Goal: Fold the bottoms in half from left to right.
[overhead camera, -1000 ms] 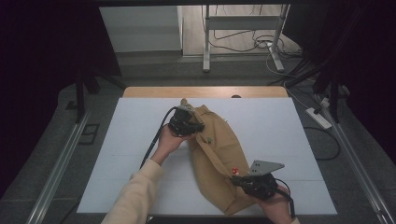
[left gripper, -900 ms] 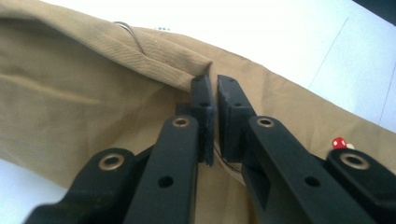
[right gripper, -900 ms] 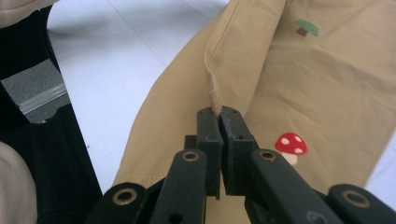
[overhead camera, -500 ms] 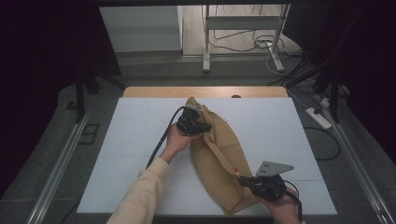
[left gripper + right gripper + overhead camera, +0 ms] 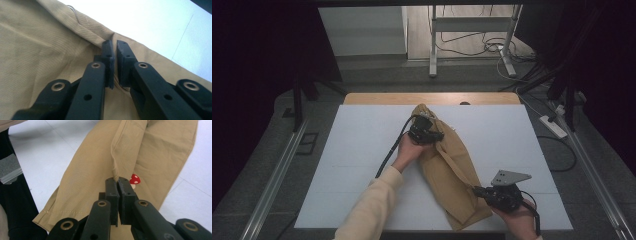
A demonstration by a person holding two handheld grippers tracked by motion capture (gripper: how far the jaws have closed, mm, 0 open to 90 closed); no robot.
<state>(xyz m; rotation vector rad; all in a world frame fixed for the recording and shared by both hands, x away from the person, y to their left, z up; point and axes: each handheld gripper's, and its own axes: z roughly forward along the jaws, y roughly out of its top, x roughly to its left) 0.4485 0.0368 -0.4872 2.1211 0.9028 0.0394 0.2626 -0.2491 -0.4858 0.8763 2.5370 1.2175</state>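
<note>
We have both grippers clamped on the tan trousers (image 5: 452, 172), which lie on the white worktop (image 5: 352, 150) running from far centre to the near right corner. Our left gripper (image 5: 432, 134) pinches a fold of cloth at the far end, fingers (image 5: 108, 56) nearly together with the fabric edge pressed between them in the left gripper view. Our right gripper (image 5: 484, 192) holds a raised seam at the near end; in the right gripper view its fingers (image 5: 111, 188) are closed tight on that ridge, just beside a small red spotted mushroom patch (image 5: 135, 179).

Over the last second the left hand has carried its end to the right and slightly nearer, while the right hand has hardly moved from the near right corner. The result is plain from the high view: the garment, a second ago broader and rumpled around the middle, now lies as a narrower, longer band, and the top layer stretches as a taut ridge between the two grips. The mushroom patch, earlier open to the high view, is now tucked toward the right gripper.

We judge that we are folding the trousers lengthwise, one leg over the other, and that the fold is close to laid. What remains, as we read it, is to lower the held edge flat and let go.
</note>
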